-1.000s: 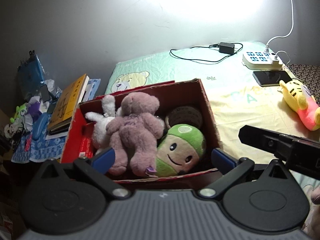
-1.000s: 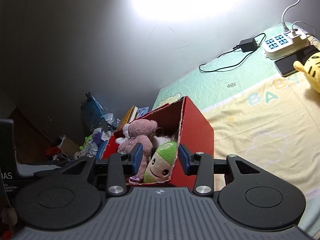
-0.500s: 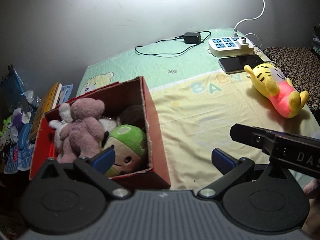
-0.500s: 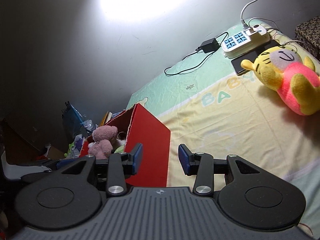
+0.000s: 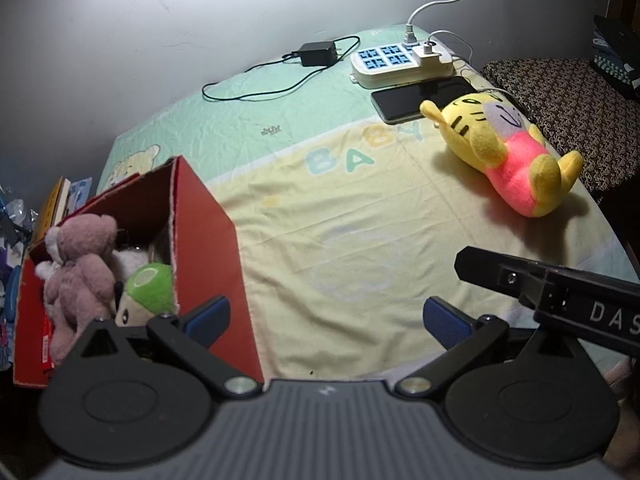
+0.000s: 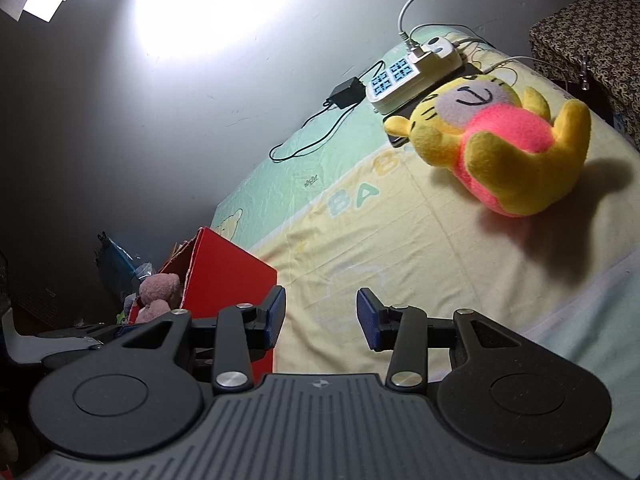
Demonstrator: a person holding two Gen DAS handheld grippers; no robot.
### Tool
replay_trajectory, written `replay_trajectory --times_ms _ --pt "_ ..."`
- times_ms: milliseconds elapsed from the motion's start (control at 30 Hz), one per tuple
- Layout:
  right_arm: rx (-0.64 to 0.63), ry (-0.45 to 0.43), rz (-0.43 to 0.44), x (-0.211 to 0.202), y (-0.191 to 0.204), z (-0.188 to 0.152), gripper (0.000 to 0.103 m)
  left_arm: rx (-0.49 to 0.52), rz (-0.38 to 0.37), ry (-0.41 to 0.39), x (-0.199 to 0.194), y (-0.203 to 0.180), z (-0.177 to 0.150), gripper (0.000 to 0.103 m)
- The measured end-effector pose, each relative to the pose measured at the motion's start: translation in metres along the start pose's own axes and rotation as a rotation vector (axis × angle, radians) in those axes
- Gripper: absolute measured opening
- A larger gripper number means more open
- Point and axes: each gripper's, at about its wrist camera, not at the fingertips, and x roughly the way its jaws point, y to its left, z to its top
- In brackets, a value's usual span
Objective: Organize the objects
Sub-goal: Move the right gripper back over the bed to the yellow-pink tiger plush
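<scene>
Now both the left gripper [image 5: 326,316] and right gripper [image 6: 320,318] hover agape above the bedsheet [image 5: 340,216].

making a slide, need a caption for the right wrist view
Open right hand-held gripper faces a yellow tiger plush on the bed sheet, red box left.

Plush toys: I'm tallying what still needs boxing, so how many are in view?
4. Yellow tiger plush lies loose on the bed sheet; pink bear, green-capped plush and a white plush sit in the red box. Others may be hidden inside.
</scene>
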Motion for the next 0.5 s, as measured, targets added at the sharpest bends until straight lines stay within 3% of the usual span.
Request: replay_trajectory --times_ms 333,500 --pt "0.051 0.004 -0.056 -0.008 -0.033 0.007 0.043 0.007 -0.084 0.066 0.033 -0.026 0.009 0.102" --pt "0.099 -0.022 -0.097 -0.019 -0.06 0.016 0.043 0.006 -0.158 0.054 0.041 -0.038 0.017 0.102"
